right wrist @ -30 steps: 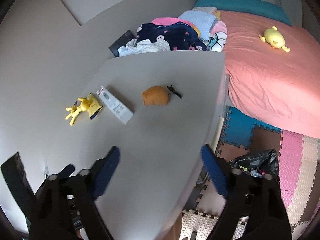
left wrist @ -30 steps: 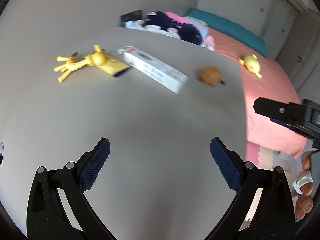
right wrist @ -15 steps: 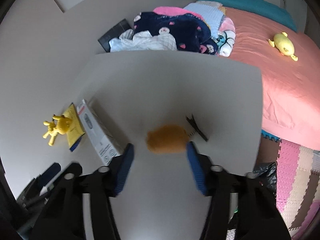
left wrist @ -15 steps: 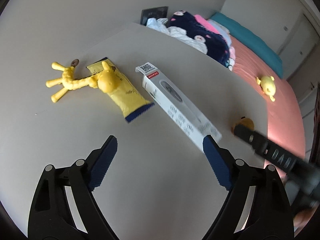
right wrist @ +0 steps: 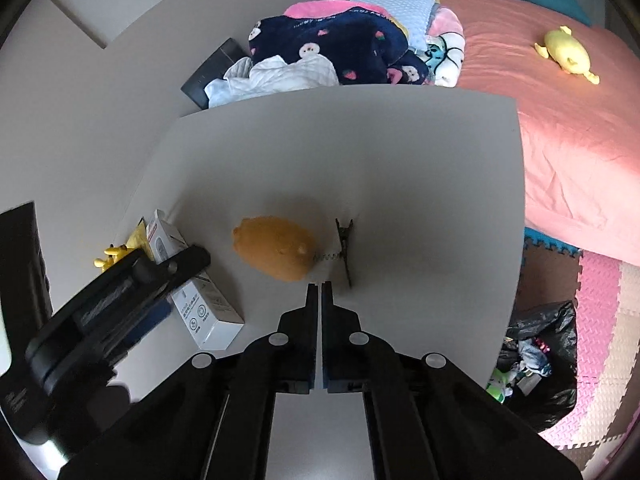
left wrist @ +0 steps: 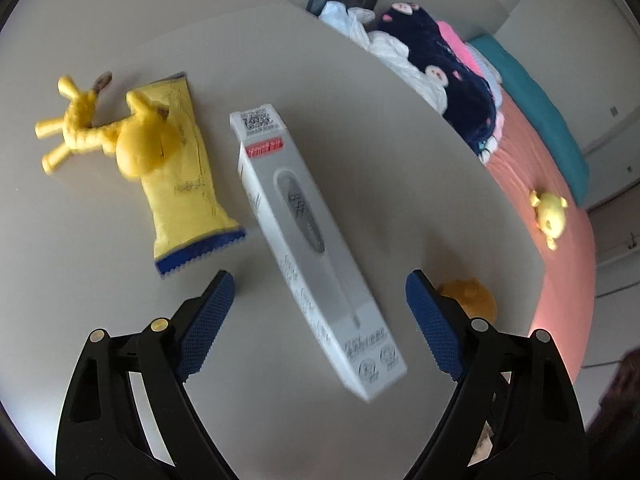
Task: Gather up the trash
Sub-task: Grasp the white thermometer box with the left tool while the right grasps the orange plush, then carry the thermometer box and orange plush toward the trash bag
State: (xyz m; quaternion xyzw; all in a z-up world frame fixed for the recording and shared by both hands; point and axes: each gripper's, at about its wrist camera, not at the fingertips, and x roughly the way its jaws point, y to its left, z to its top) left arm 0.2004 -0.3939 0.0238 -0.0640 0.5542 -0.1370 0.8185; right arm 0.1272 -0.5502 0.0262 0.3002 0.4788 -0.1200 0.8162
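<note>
A long white carton lies on the grey table, its near half between the fingers of my left gripper. That gripper is open and its blue pads stand clear of the carton's sides. To the carton's left lie a yellow snack wrapper and a yellow giraffe toy, its head on the wrapper. My right gripper is shut with nothing seen between its pads. Its tips sit just short of an orange squishy toy, a small coil and a black clip.
A black trash bag with rubbish in it stands on foam floor mats past the table's right edge. A pink bed with a yellow plush is beyond. A pile of clothes lies behind the table's far edge.
My left gripper has swung left and lower, so the white carton now lies between its fingers. My right gripper has come down toward the orange toy and its jaws have closed fully.
</note>
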